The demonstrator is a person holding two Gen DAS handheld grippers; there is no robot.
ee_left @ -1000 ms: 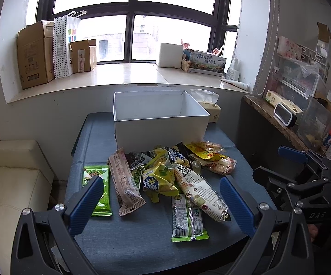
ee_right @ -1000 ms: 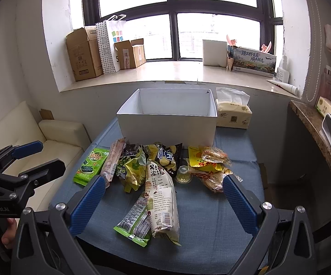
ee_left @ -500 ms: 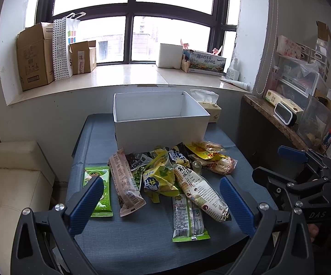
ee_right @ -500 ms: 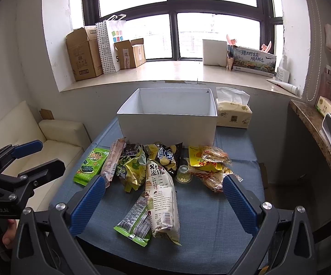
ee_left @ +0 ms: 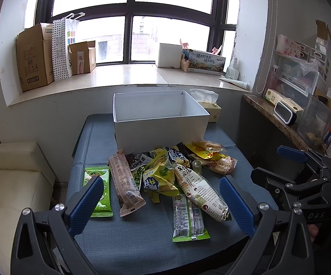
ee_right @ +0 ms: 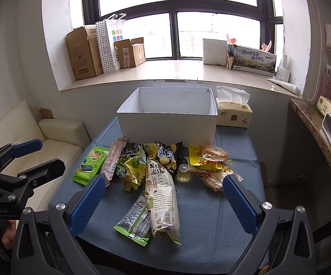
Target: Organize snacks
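On the table point(ee_right: 238, 208) a box point(ee_right: 168, 123) stands at the far middle, with a tissue pack point(ee_right: 233, 112) just to its right. A heap of snack packets point(ee_right: 156, 167) lies before the box, near its front wall, and two long packets point(ee_right: 156, 206) reach from the heap toward the near edge. A sofa point(ee_right: 50, 135) stands left of the table, a windowsill point(ee_right: 176, 71) behind it.

**Around the Table: Sill, Sofa and Shelf**

Upper left, cardboard boxes point(ee_right: 83, 53) and a dotted paper bag point(ee_right: 108, 45) stand on the window sill point(ee_right: 172, 73). A cream sofa point(ee_left: 9, 183) fills the lower left. A tissue pack point(ee_right: 233, 112) sits right of centre. At far right, a stone shelf point(ee_left: 277, 119) holds a small clock point(ee_left: 283, 112).
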